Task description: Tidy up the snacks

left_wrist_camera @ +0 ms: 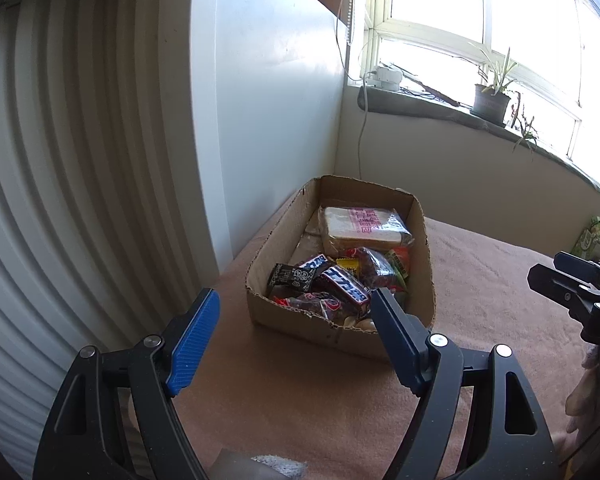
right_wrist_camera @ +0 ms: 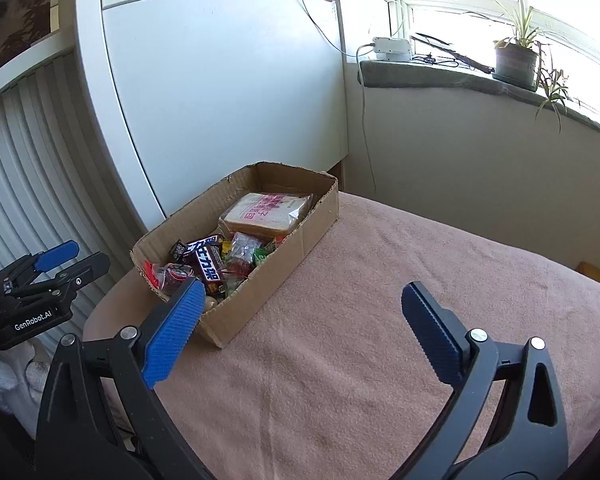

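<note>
A brown cardboard box (left_wrist_camera: 268,248) sits on a pink cloth-covered table near the white wall; it also shows in the right wrist view (right_wrist_camera: 292,256). It holds a bagged slice of bread (left_wrist_camera: 364,226) at the far end and several wrapped candy bars and sweets (left_wrist_camera: 340,280) at the near end. My left gripper (left_wrist_camera: 296,312) is open and empty, hovering just before the box's near wall. My right gripper (right_wrist_camera: 300,304) is open and empty, above the cloth to the right of the box. Each gripper shows at the edge of the other's view.
The pink cloth (right_wrist_camera: 380,340) covers the table right of the box. A white cabinet (right_wrist_camera: 228,80) and a ribbed radiator (left_wrist_camera: 60,160) stand at the left. A windowsill with a potted plant (right_wrist_camera: 516,60) and a power strip (right_wrist_camera: 392,48) runs behind. A green packet (left_wrist_camera: 592,236) lies far right.
</note>
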`<state>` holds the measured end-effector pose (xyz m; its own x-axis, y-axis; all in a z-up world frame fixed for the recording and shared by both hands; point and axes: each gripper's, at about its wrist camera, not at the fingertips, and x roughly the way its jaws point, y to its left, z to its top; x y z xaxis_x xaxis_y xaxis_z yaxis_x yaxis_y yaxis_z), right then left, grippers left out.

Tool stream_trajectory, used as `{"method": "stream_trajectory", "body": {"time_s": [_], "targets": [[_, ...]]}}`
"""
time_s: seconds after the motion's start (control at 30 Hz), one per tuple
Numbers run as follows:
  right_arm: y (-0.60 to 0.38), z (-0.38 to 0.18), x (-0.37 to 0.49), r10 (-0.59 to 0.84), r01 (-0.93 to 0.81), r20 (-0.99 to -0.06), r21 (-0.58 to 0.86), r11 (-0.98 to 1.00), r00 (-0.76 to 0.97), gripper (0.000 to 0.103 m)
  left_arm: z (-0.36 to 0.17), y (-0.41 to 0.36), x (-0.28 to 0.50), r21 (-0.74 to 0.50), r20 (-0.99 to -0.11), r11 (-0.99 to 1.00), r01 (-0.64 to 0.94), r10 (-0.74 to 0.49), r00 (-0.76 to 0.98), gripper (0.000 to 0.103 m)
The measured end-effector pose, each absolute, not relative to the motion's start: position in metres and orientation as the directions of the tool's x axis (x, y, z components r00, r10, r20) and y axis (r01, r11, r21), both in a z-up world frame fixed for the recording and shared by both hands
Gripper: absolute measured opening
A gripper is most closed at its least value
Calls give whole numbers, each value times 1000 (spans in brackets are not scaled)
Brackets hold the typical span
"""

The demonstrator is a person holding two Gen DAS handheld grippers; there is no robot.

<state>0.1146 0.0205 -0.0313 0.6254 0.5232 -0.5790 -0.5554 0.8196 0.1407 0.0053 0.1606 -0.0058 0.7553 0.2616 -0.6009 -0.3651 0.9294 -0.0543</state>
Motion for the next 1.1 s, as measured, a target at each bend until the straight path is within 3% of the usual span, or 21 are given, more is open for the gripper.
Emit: {"method": "stream_trajectory", "body": {"time_s": [1.1], "targets": [[8, -38, 105, 492, -536, -592, 117, 836, 638, 101, 2, 144, 2, -49, -591, 938, -343, 249, 767, 78]]}}
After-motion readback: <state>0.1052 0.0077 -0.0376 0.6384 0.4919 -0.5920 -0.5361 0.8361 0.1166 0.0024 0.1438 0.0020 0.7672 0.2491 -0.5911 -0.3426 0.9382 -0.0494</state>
